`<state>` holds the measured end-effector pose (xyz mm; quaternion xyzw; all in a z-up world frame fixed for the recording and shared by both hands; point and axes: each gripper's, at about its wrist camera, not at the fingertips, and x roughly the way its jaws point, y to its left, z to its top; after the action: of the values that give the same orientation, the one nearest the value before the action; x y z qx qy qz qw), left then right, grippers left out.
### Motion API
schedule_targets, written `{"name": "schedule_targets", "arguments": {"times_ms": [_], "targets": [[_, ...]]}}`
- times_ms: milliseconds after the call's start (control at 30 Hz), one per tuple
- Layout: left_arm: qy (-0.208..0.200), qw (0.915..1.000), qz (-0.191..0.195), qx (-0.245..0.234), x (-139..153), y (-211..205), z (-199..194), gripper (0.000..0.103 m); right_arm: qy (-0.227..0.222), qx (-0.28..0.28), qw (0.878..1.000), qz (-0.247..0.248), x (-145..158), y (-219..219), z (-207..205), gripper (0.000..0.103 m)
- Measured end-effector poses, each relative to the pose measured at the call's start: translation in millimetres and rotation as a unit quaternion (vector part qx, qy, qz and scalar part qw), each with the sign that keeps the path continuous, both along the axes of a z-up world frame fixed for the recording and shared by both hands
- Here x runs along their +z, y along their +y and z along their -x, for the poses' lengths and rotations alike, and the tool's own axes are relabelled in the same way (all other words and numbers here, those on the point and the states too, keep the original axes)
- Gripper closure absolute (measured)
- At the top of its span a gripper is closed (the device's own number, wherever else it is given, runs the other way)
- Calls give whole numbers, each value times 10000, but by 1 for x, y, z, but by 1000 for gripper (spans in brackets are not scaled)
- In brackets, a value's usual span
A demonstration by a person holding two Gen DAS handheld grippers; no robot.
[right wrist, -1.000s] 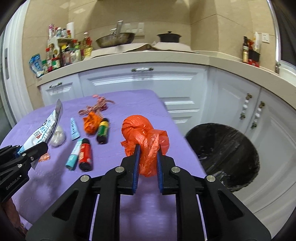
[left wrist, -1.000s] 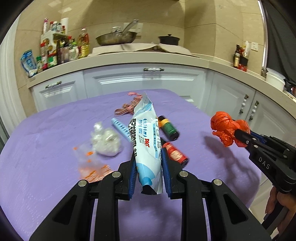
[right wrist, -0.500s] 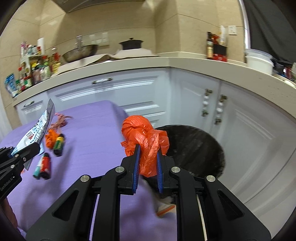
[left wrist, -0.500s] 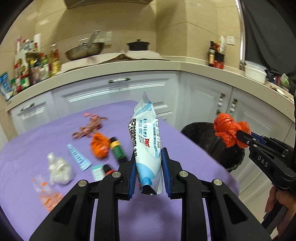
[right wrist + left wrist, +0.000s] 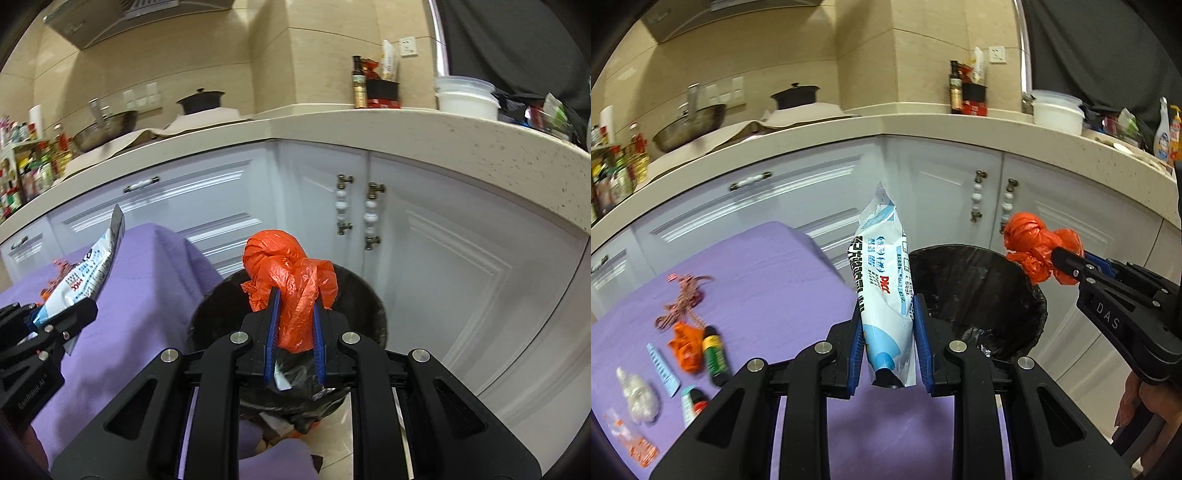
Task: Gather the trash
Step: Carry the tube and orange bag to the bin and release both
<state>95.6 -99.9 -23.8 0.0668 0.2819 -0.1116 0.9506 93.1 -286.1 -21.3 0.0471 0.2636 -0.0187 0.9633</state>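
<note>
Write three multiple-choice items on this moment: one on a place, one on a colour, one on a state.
1. Where is the bin?
A. on the table
B. on the floor by the cabinets
C. on the counter

2. What colour is the bag in the right gripper?
A. orange
B. green
C. white

3. The left gripper is:
A. open, empty
B. shut on the packet
C. out of view

Key: B, it stands below the cabinet doors; A, orange plastic between the jaws; B, the jaws press both its sides.
</note>
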Motion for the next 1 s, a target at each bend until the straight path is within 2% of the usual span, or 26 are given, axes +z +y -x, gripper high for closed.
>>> {"name": "schedule_targets", "arguments": {"times_ms": [467,567,633,667,767,1000], "targets": [[230,9994,-174,-191,-14,-45,-51,77,169,-264,9994,-132,-25,-35,-37,87],[342,9989,-194,-236,-18,-51,-60,76,233,-290,9991,-180,-31,-39,-46,85],[397,9989,-150,-217,-20,-51,-64,74,245,-322,9989,-218,-34,-41,-49,75],[439,9988,-120,-182,-21,-51,-66,71,238,-359,9988,-212,-35,-41,-49,74],[494,9987,-70,-142,-23,-50,-69,67,237,-392,9987,-214,-37,-44,-49,73],[470,9988,-55,-105,-22,-48,-69,65,265,-440,9985,-182,-38,-46,-46,73]]}}
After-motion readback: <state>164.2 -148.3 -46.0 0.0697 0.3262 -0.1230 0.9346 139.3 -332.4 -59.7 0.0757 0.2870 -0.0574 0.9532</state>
